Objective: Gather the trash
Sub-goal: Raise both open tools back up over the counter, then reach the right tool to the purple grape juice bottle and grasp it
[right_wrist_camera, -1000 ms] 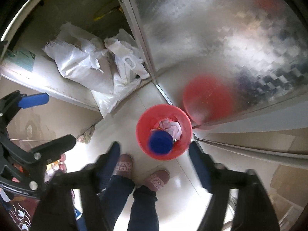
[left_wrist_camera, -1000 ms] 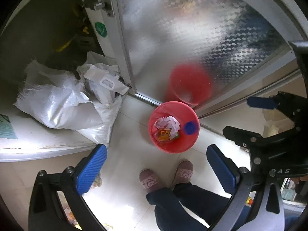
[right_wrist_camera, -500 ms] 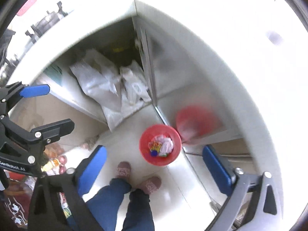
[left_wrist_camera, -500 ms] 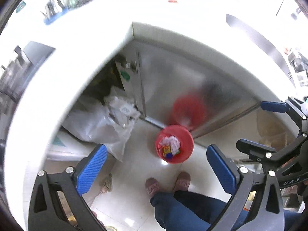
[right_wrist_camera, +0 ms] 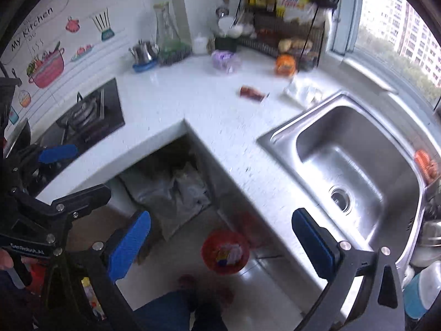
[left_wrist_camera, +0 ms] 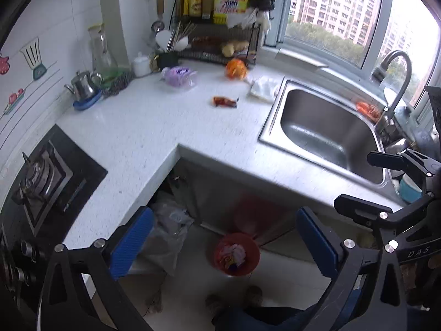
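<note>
A red trash bin (left_wrist_camera: 236, 253) holding wrappers stands on the floor below the counter; it also shows in the right wrist view (right_wrist_camera: 225, 251). On the white counter lie a red wrapper (left_wrist_camera: 224, 102) (right_wrist_camera: 252, 93), an orange bag (left_wrist_camera: 236, 68) (right_wrist_camera: 285, 64), a purple bag (left_wrist_camera: 178, 76) (right_wrist_camera: 225, 59) and a clear plastic bag (left_wrist_camera: 263, 87) (right_wrist_camera: 301, 91). My left gripper (left_wrist_camera: 224, 238) is open and empty, high above the bin. My right gripper (right_wrist_camera: 222, 238) is open and empty, also above the bin.
A steel sink (left_wrist_camera: 325, 129) (right_wrist_camera: 355, 162) with a tap (left_wrist_camera: 395, 80) is at the right. A gas hob (left_wrist_camera: 41, 176) (right_wrist_camera: 88, 115) is at the left. Bottles and a dish rack (left_wrist_camera: 217, 27) stand at the back. White sacks (right_wrist_camera: 176, 190) fill the open cabinet.
Both grippers rose from near the bin to above counter height and tilted up; the counter, sink and window came into view. The blue cap that was falling now lies in the bin.
</note>
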Demonstrator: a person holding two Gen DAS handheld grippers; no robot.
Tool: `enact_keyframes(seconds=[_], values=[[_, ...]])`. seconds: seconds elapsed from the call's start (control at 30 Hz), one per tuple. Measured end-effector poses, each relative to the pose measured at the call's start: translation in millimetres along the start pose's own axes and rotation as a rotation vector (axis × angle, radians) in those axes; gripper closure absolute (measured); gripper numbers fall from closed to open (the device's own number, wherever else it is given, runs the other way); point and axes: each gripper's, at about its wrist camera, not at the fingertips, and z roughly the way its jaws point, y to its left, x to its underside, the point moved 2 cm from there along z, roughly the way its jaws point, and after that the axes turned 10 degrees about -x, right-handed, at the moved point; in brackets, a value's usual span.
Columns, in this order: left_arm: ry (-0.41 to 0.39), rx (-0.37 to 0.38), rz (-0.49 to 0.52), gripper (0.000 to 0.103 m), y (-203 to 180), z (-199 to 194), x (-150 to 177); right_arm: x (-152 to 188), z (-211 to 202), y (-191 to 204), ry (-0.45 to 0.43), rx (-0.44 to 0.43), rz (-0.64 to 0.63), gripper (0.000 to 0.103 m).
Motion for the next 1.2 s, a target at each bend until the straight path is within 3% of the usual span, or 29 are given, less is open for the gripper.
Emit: enact_keyframes(seconds=[0.4, 0.57, 0.87, 1.2], values=[[-0.100, 0.007, 0.036, 0.000, -14.0, -39.6, -32.7, -22.6, -34.3, -5.5, -0.106, 0.029, 0.009, 0.001], [-0.116, -0.030, 0.046, 0.000, -16.6, -36.8, -45.9, -31.8, -44.1, -12.0, -0.153, 0.040, 0.016, 0.001], [-0.104, -0.021, 0.058, 0.000, -13.0, -12.3, -77.1, -52.0, -37.0, -26.3, -0.169, 0.038, 0.040, 0.001], [-0.060, 0.004, 0.085, 0.000, 22.1, 61.8, -146.4, -104.1, 10.9, -45.8, -0.152, 0.062, 0.079, 0.001]])
